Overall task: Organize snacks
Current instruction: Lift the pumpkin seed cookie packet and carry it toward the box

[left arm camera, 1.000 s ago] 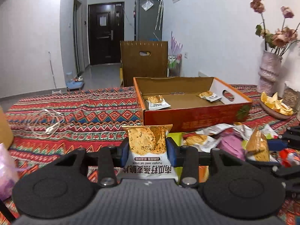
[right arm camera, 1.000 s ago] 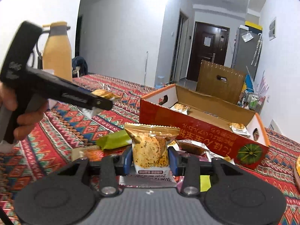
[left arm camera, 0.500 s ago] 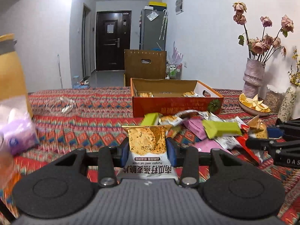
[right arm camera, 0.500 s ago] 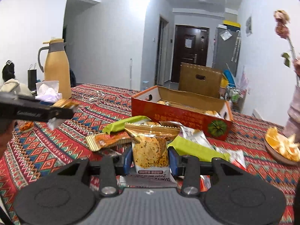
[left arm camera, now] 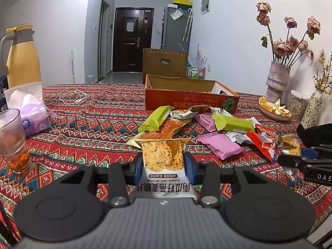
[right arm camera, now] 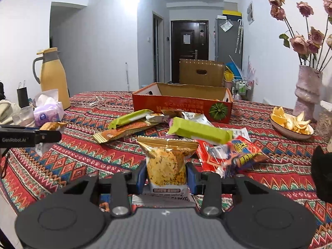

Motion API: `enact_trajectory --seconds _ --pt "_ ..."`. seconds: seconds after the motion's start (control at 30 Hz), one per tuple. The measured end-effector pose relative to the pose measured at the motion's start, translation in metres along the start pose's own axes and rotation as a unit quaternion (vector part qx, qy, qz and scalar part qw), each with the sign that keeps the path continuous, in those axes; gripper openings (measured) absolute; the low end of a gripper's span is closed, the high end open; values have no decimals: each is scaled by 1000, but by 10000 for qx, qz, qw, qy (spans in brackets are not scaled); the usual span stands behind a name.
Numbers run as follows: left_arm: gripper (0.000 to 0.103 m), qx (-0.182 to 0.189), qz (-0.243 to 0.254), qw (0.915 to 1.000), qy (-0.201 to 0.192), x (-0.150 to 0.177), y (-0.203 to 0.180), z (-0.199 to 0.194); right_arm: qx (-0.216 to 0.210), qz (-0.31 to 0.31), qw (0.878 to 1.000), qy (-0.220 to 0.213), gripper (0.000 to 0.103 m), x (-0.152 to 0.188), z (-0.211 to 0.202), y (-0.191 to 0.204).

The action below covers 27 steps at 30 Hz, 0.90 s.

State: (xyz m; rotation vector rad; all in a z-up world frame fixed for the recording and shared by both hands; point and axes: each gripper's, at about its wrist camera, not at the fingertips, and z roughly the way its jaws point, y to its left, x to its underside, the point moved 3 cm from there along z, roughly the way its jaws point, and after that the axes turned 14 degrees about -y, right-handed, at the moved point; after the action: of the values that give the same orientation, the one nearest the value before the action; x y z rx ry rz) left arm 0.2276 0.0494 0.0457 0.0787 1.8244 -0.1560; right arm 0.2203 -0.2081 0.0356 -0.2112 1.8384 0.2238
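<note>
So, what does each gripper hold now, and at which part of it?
Each holds one oat crisp packet by its side edges, near mid-height: left gripper its oat crisp packet, right gripper a similar packet.

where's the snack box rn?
Both wrist views: red cardboard box sits mid-table, straight ahead, just behind the snack pile, with the flower vase to its right.

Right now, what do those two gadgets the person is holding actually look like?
Each hand-held gripper is matte black plastic: a ribbed grey-black body, two round disc-shaped housings, silver bolts and blue pads on the fingers. The left hand-held gripper looks the same as the right hand-held gripper. White lettering marks their sides: "GenRobot.AI" on the left one, "DAS" on the right. No cables show.
</note>
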Motion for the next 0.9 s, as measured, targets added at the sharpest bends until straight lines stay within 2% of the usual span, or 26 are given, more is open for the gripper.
enact_trajectory --seconds 0.37,0.9 --pt "41 113 43 9999 6 -2 -15 19 129 153 9998 -77 39 -4 7 -12" --pt "41 126 157 9998 -17 -23 -14 85 134 58 9998 -131 39 -27 74 -33"
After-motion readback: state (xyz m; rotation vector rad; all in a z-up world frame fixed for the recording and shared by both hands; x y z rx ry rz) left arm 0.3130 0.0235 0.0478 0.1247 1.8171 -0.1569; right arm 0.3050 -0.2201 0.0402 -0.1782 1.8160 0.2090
